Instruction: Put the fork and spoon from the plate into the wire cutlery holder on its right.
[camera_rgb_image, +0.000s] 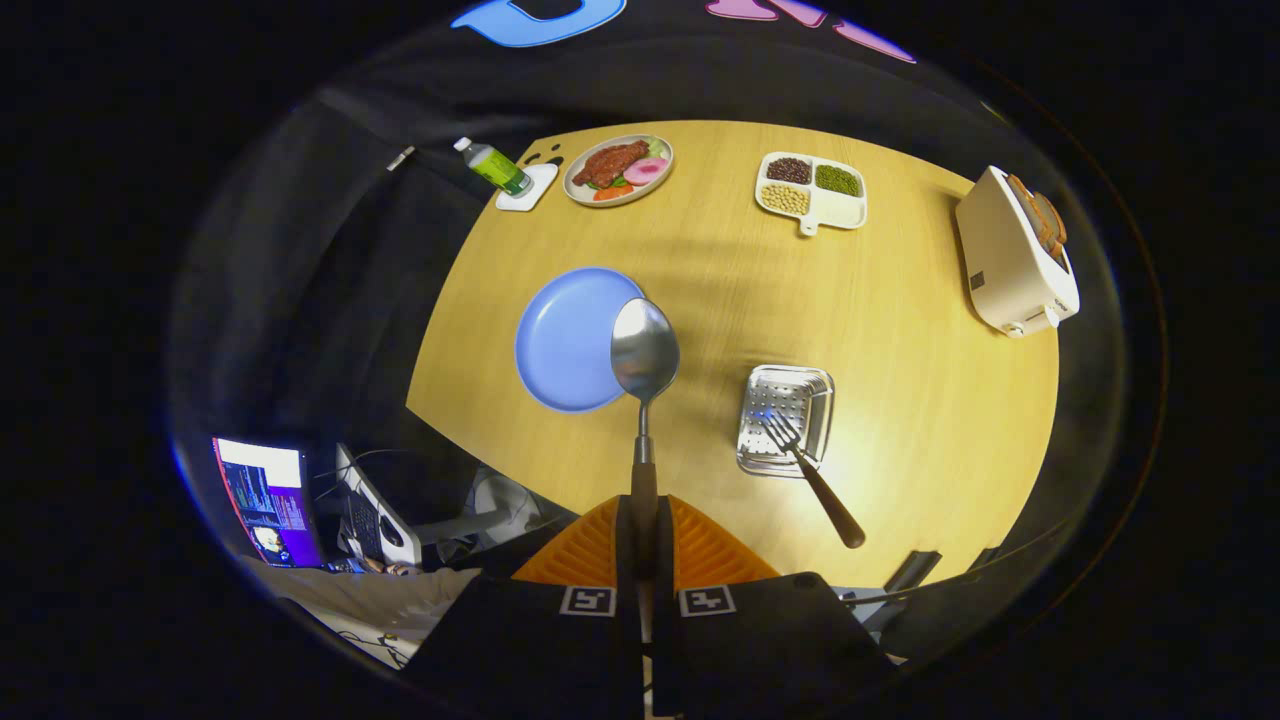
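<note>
Gripper view has my gripper (645, 545) pinching the spoon (644, 350) by its handle, bowl raised over the blue plate's (565, 340) rim. I should swing right toward the wire cutlery holder (785, 418), where the fork (812, 478) already leans, and lower it bowl first beside the tines.

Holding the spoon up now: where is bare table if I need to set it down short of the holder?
The tongs are shut on the spoon. Bare wood lies between the blue plate and the cutlery holder, and more between holder and toaster. The holder already has the fork. The far edge is crowded with food dishes.
</note>
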